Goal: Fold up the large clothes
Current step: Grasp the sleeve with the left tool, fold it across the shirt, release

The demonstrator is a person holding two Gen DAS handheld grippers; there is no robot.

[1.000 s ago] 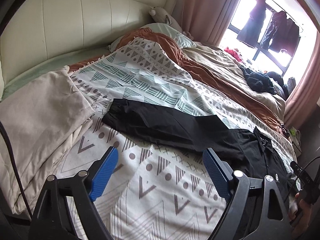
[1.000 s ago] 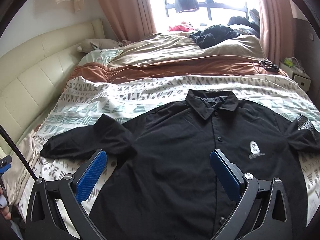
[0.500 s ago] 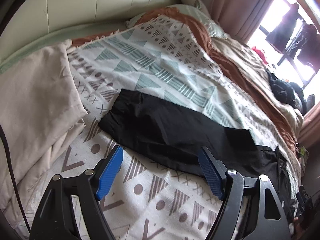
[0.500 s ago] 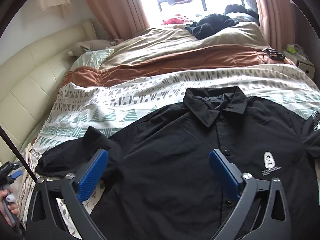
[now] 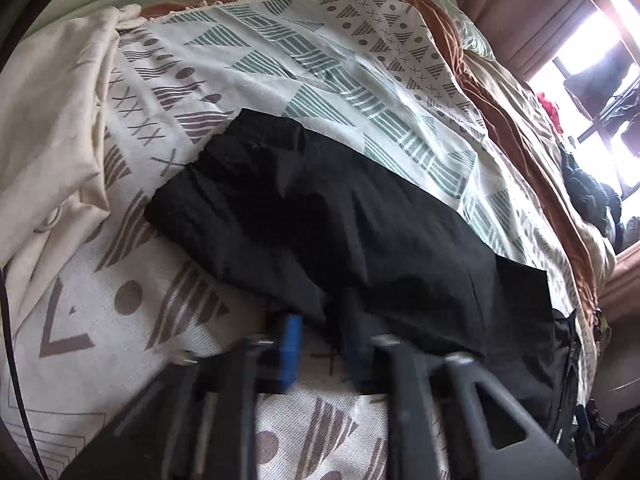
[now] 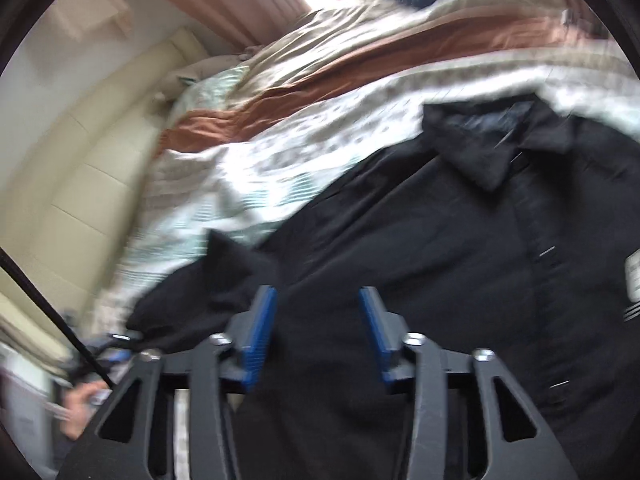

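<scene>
A large black button shirt point(image 6: 460, 264) lies face up on the patterned blanket point(image 5: 320, 60), collar point(image 6: 492, 140) toward the window. Its long left sleeve point(image 5: 320, 224) stretches across the left wrist view. My left gripper point(image 5: 325, 350) sits at the sleeve's near edge, its blue pads point(image 5: 290, 354) narrowed onto a fold of the black cloth. My right gripper point(image 6: 318, 330) is over the shirt body near the left armpit, pads point(image 6: 262, 328) partly closed with black fabric between them. The right wrist view is blurred by motion.
A beige cloth point(image 5: 48, 128) lies bunched at the left edge of the bed. A brown and tan duvet point(image 6: 380, 52) covers the far half. A padded cream headboard point(image 6: 80, 176) runs along the left. Dark clothes point(image 5: 592, 196) lie near the window.
Both grippers dropped toward the shirt and their jaws narrowed from wide open. The left one reached the sleeve edge and closed on it; the right one came down over the shirt body.
</scene>
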